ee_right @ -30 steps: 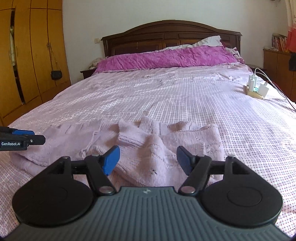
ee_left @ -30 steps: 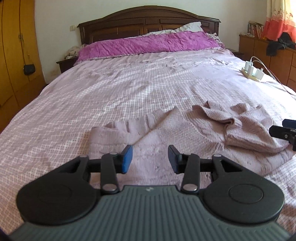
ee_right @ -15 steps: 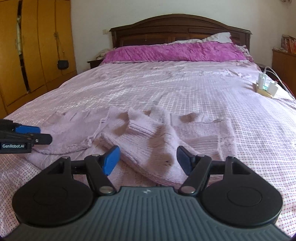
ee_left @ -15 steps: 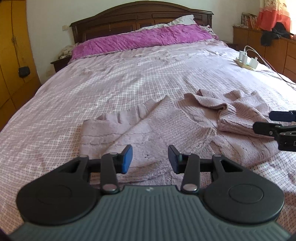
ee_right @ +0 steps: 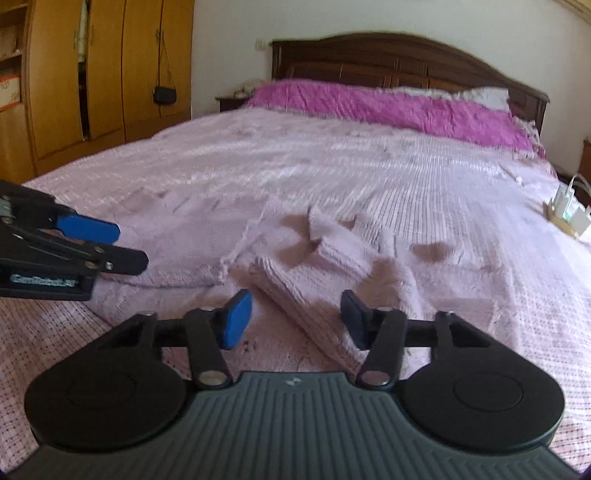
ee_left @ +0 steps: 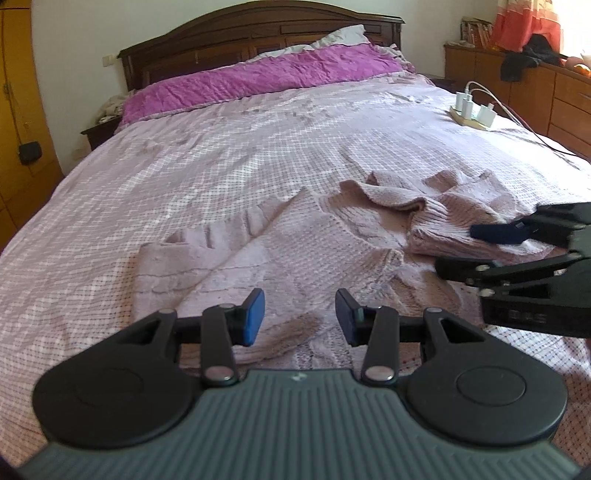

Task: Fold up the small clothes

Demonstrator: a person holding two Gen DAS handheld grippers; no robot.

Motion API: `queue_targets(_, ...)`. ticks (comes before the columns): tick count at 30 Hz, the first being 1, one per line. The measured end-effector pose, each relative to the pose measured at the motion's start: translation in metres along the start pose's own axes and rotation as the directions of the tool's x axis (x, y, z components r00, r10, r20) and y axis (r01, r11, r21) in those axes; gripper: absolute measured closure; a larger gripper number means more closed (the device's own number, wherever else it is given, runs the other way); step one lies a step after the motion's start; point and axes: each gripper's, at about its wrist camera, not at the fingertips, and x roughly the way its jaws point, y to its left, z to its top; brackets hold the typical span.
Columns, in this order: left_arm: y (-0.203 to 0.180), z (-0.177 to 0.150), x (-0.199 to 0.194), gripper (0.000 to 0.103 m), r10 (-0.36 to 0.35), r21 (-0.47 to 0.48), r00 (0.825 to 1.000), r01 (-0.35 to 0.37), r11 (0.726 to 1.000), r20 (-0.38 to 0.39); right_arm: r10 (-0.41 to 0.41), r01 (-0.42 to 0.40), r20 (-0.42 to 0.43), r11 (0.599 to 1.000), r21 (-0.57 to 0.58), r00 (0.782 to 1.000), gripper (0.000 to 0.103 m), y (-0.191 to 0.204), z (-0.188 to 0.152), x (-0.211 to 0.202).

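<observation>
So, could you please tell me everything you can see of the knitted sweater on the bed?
The sweater is pale mauve knit with ribbed cuffs and hem, lying crumpled and partly folded on the checked bedspread. One ribbed sleeve is doubled across its body. The left gripper and right gripper hover open over its near edge; no pad presses it.

One pale pink knitted sweater (ee_left: 325,251), crumpled, on one bed with a pink checked cover (ee_left: 221,166). Two black two-finger grippers with blue pads: left gripper (ee_left: 299,315), right gripper (ee_right: 293,317). One long magenta pillow (ee_left: 258,79), one white pillow (ee_left: 343,35) behind it. One dark wooden headboard (ee_left: 258,26). One power strip (ee_left: 471,116) holding three white chargers. One small black bag (ee_right: 164,94) hanging on the wardrobe.
</observation>
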Motion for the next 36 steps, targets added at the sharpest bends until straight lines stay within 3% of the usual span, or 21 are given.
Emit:
queue_targets(6,-0.009,0.0,0.005,0.059,-0.058,0.048,0.998,0.059,0.997,-0.012,-0.019,0.019,-0.023,0.999,0.033,1.0,0.076,-0.008,-0.006,0.013)
queue_targets(9,-0.015,0.0,0.011,0.059,-0.088,0.075,0.996,0.089,0.993,-0.016,-0.017,0.018,-0.021,0.999,0.044,1.0,0.083,-0.013,-0.005,0.014)
queue_targets(19,-0.036,-0.005,0.034,0.06,-0.061,0.225,0.998,0.056,0.973,0.019,-0.032,0.032,0.003,0.999,0.043,0.999,0.091,-0.022,0.0,0.01)
queue_targets(21,-0.034,-0.004,0.033,0.09,-0.086,0.225,0.996,0.079,0.971,0.021,-0.044,0.043,0.014,0.998,0.036,0.999,0.091,-0.024,0.002,0.008)
queue_targets(24,-0.025,0.001,0.029,0.092,-0.093,0.182,0.995,0.086,0.98,0.032,-0.068,0.068,0.038,0.997,0.024,0.997,0.092,-0.027,0.006,0.003)
queue_targets(29,0.006,0.025,0.018,0.092,-0.011,0.131,0.993,-0.004,0.991,0.114,-0.121,0.121,0.092,0.993,0.005,0.988,0.094,-0.041,0.018,-0.009)
queue_targets(36,0.068,0.06,0.029,0.092,0.148,0.034,0.977,-0.155,0.987,0.156,-0.234,0.239,0.146,0.971,-0.016,0.961,0.094,-0.08,0.044,-0.013)
